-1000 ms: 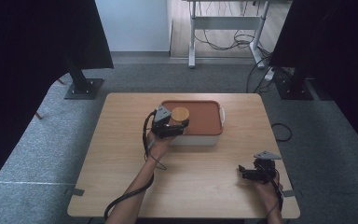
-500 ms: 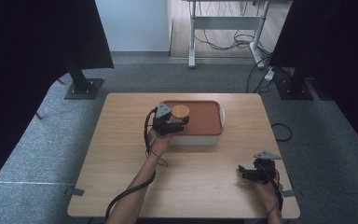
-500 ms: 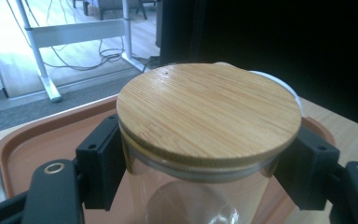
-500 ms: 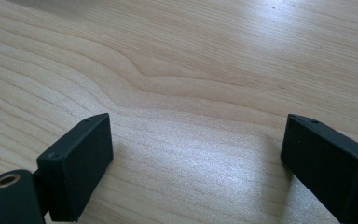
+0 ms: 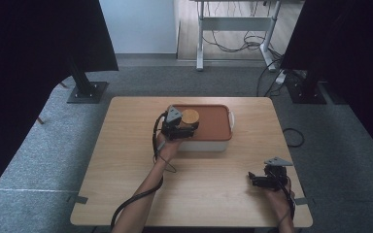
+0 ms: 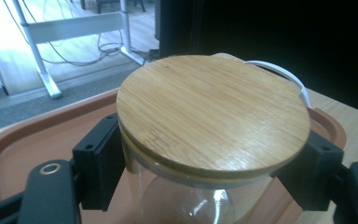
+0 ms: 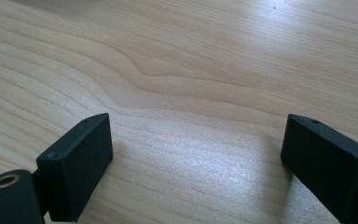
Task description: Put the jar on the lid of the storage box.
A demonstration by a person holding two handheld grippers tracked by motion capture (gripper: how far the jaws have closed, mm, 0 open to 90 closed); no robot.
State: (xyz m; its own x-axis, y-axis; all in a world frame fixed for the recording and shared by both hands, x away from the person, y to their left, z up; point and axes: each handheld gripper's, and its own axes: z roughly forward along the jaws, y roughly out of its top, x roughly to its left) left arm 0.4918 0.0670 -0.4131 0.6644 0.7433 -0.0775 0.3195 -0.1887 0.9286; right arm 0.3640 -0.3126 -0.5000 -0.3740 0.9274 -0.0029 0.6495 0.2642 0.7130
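over the brown tray (image 5: 213, 127) on the surface (image 5: 126, 160), the left hand-held gripper (image 5: 185, 130) has its jaws around a glass jar (image 6: 186, 200) with a bamboo lid (image 6: 212, 114), jaws just easing apart; the right hand-held gripper (image 5: 253, 179) rests wide open, gripping nothing, near the surface's front edge.
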